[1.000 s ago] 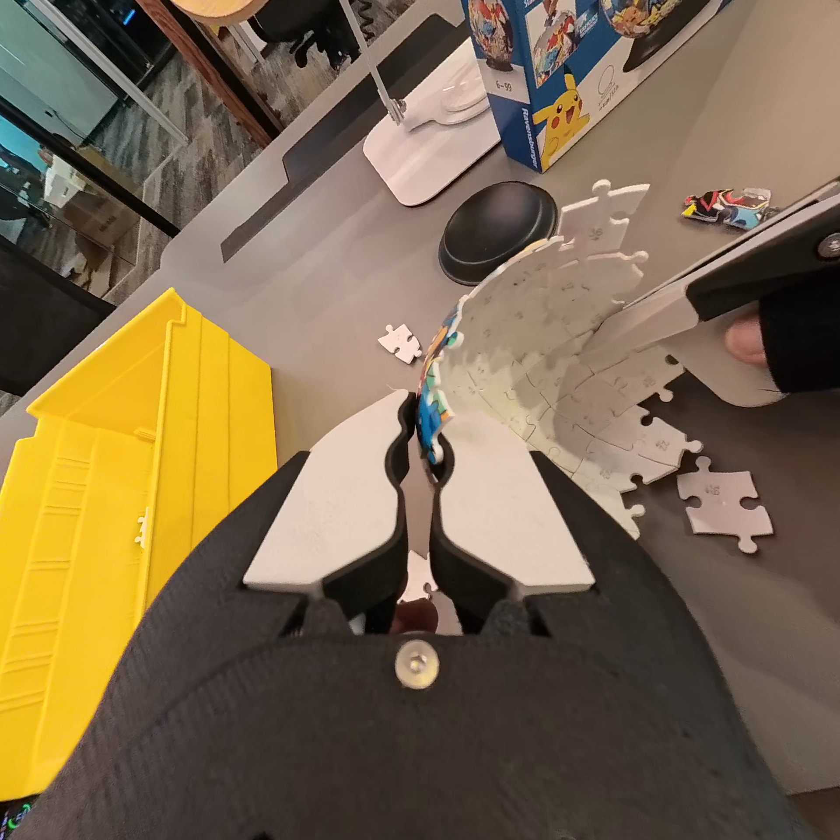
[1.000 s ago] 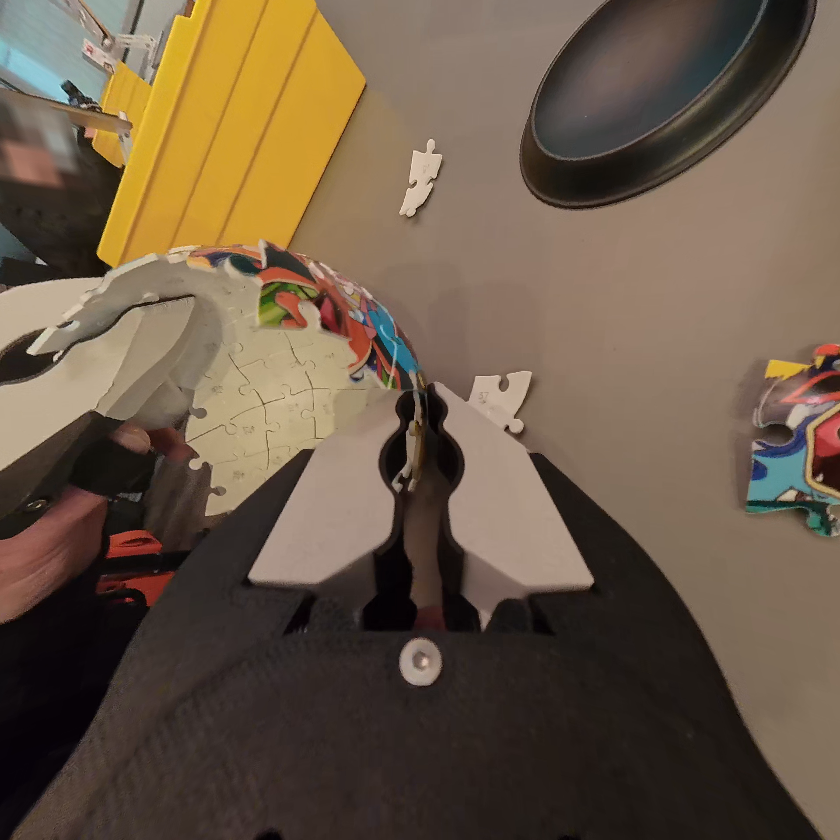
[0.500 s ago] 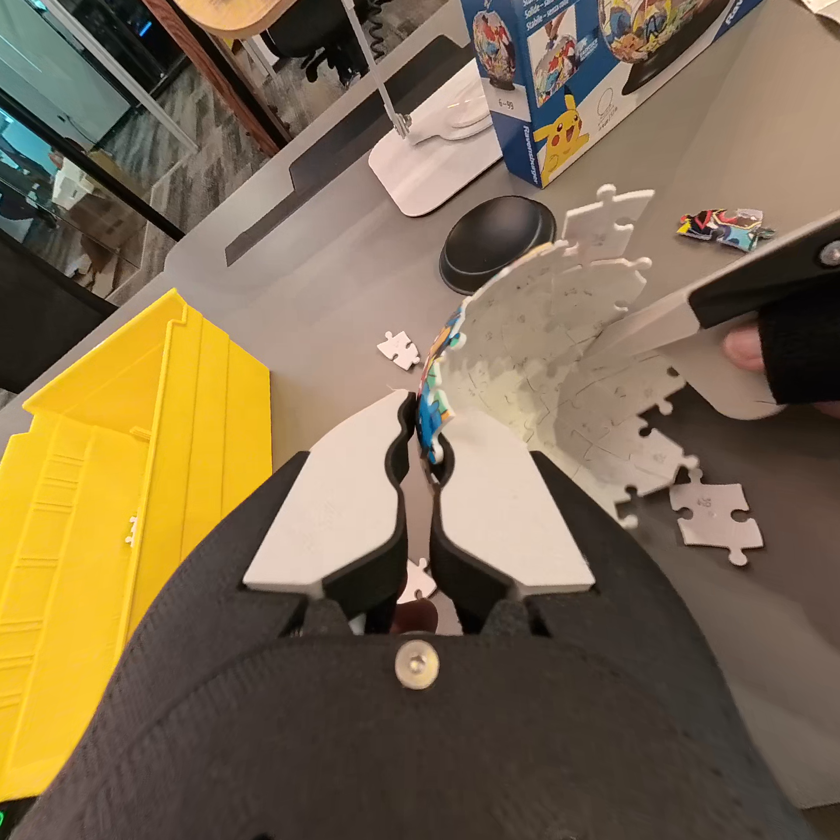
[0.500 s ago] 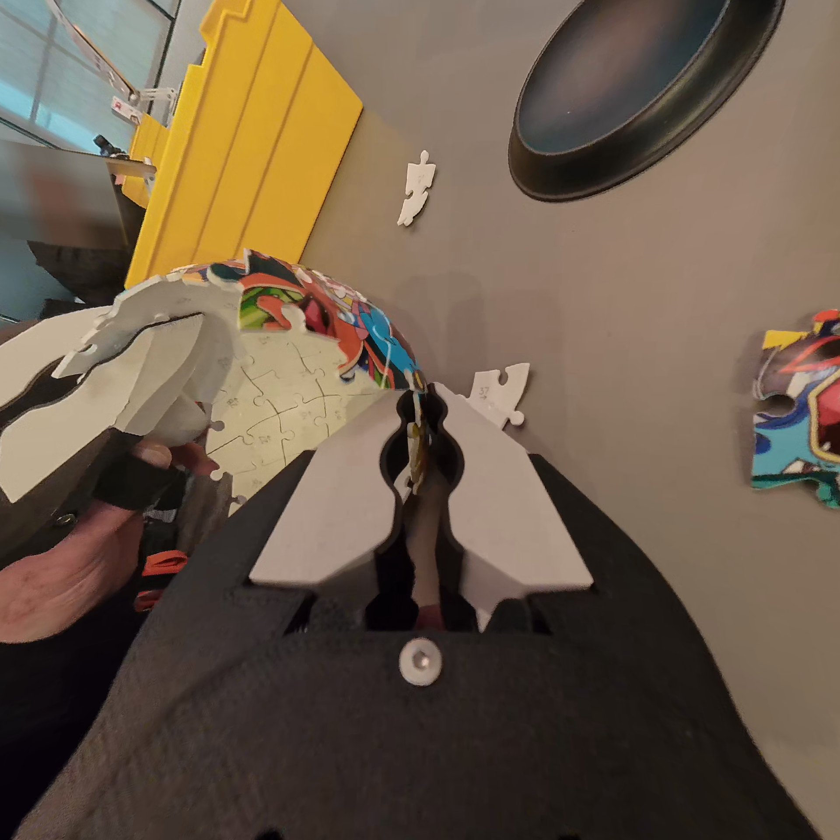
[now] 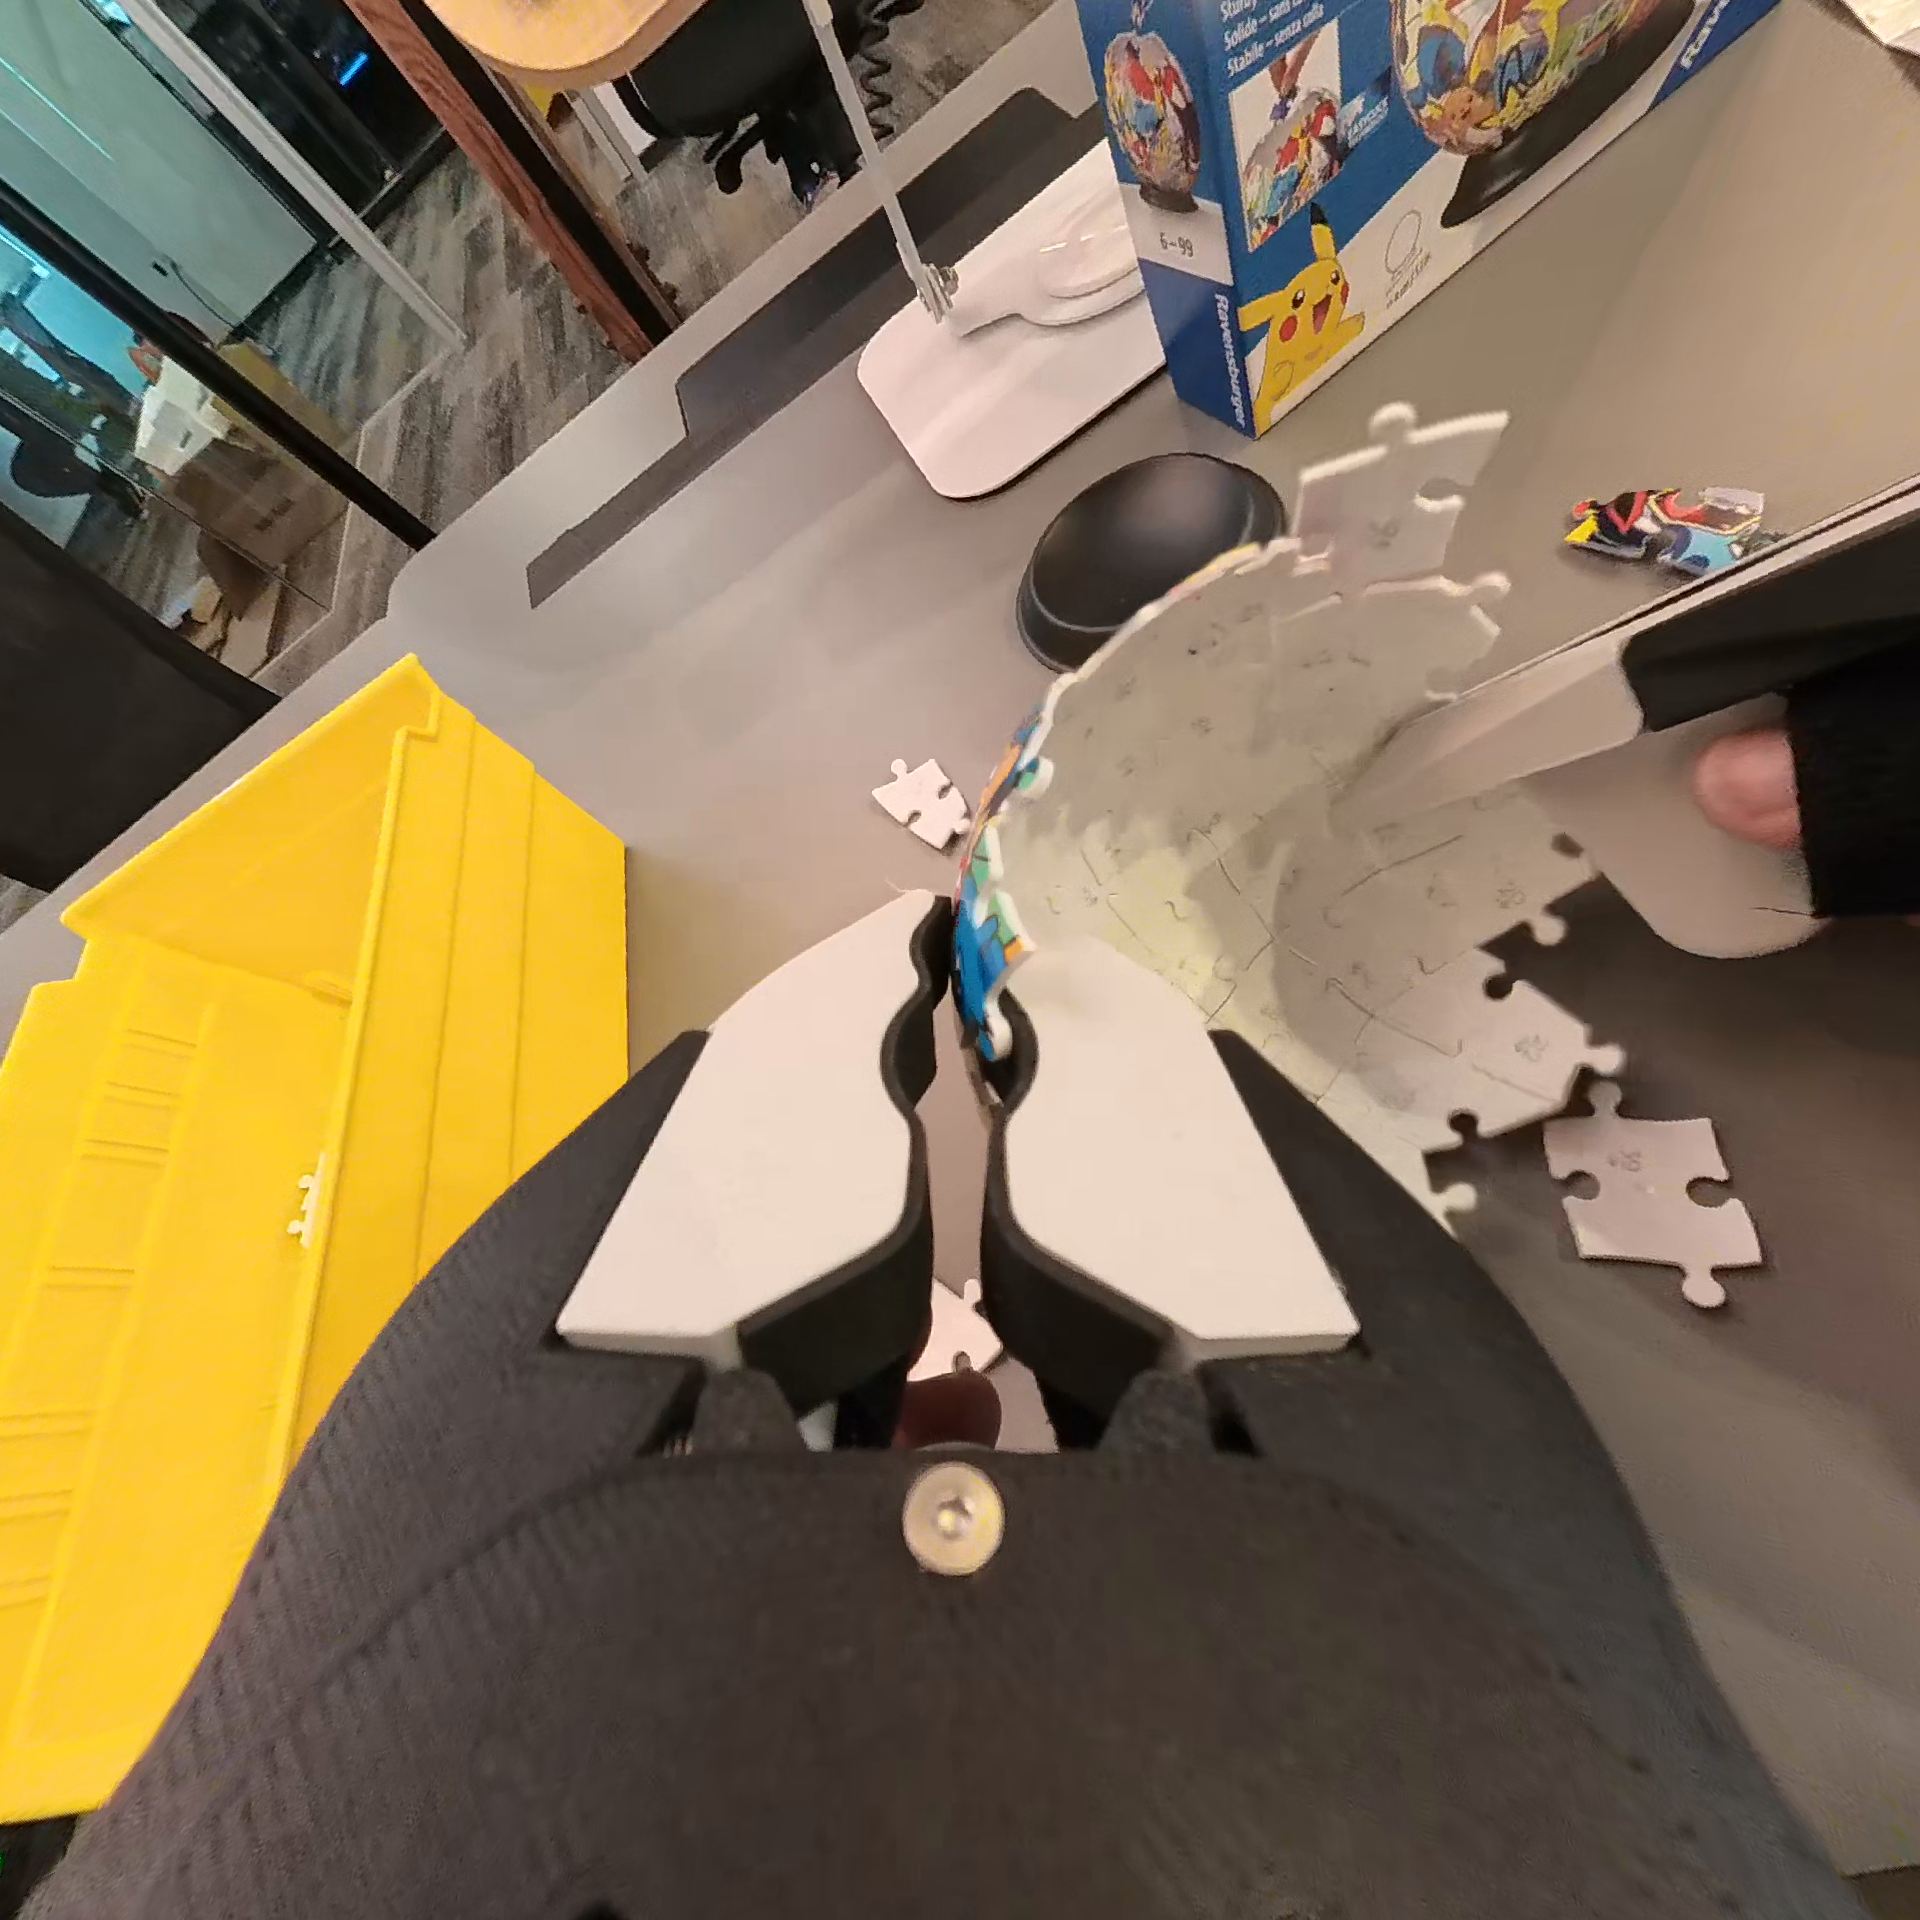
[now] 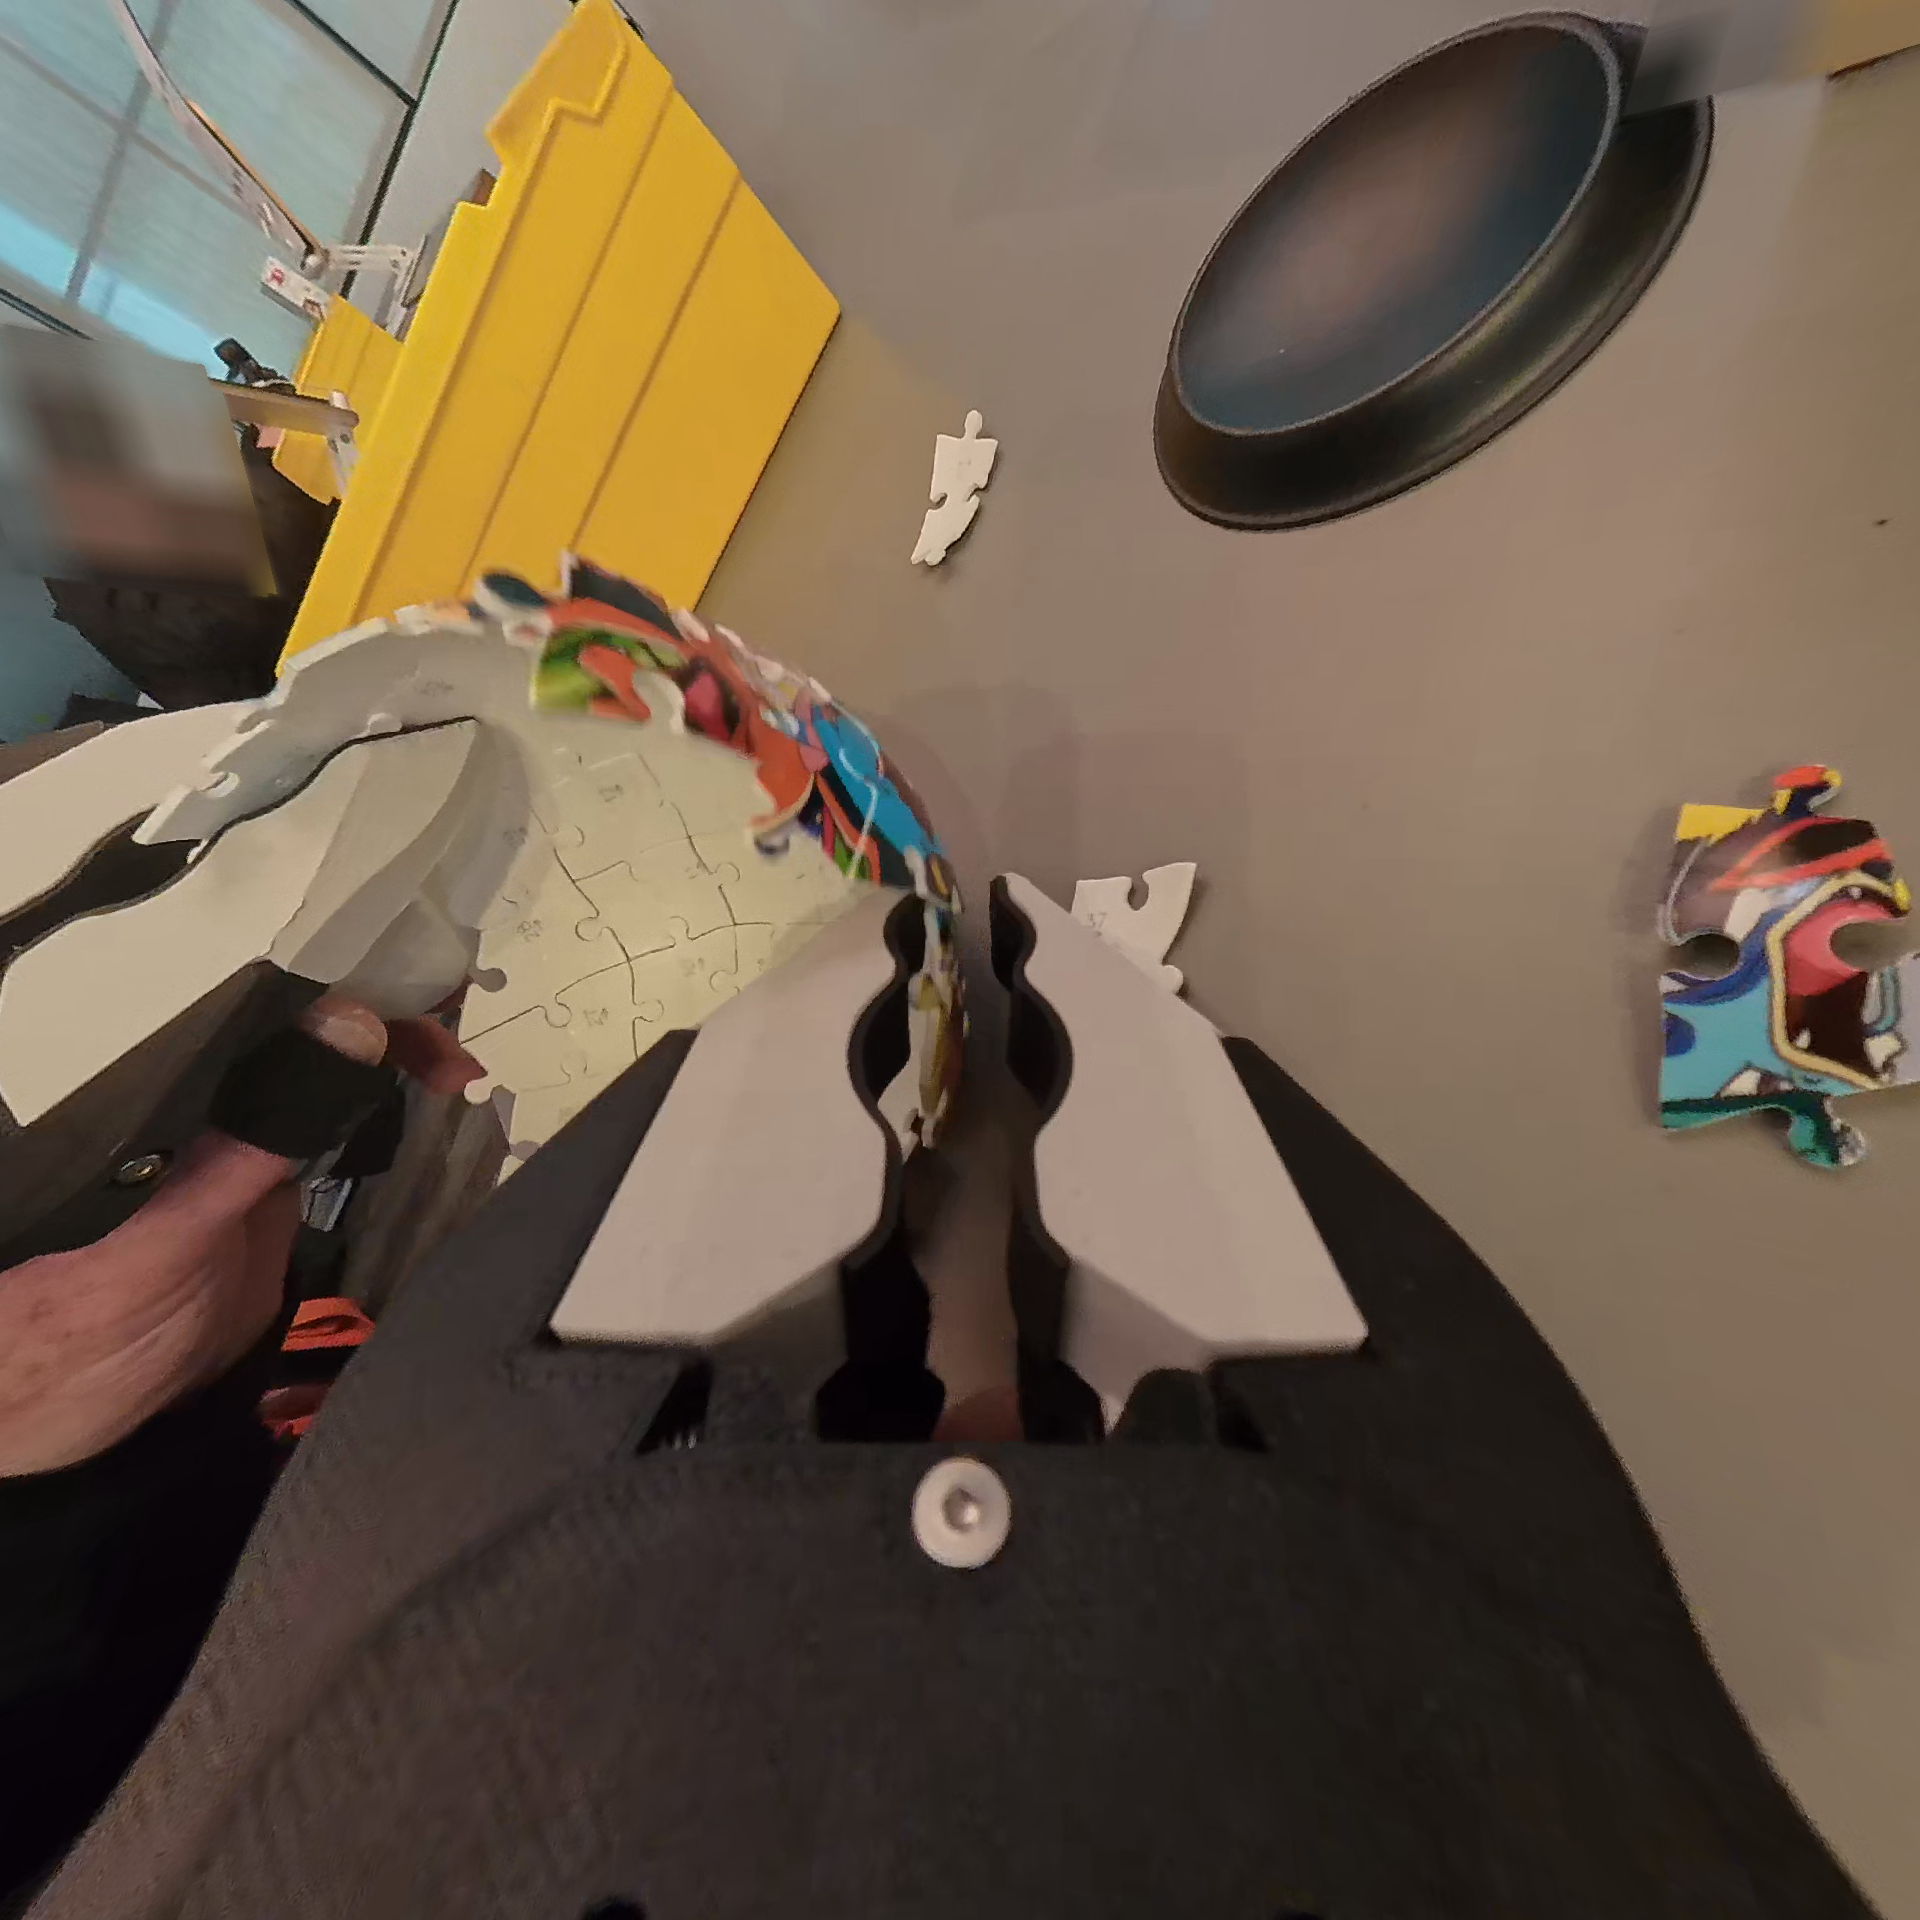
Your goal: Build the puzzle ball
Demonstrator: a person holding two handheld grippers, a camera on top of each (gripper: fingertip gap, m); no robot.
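held above the grey bench (image 5: 727, 665): half-built puzzle ball (image 5: 1226, 831), a curved shell, white inside, coloured outside. left claw (image 5: 982, 997) clamped on the shell's near coloured edge. right claw (image 6: 961, 935) parted a little around the opposite edge, right finger clear of it, left finger close against it; grip cannot be told. loose white pieces lying near: one (image 5: 1652, 1195) just right of the shell, one (image 5: 920, 805) beyond it. black stand (image 5: 1143, 551) farther off, yellow bin (image 5: 260, 1143) at left, coloured piece cluster (image 6: 1787, 956) well apart at right.
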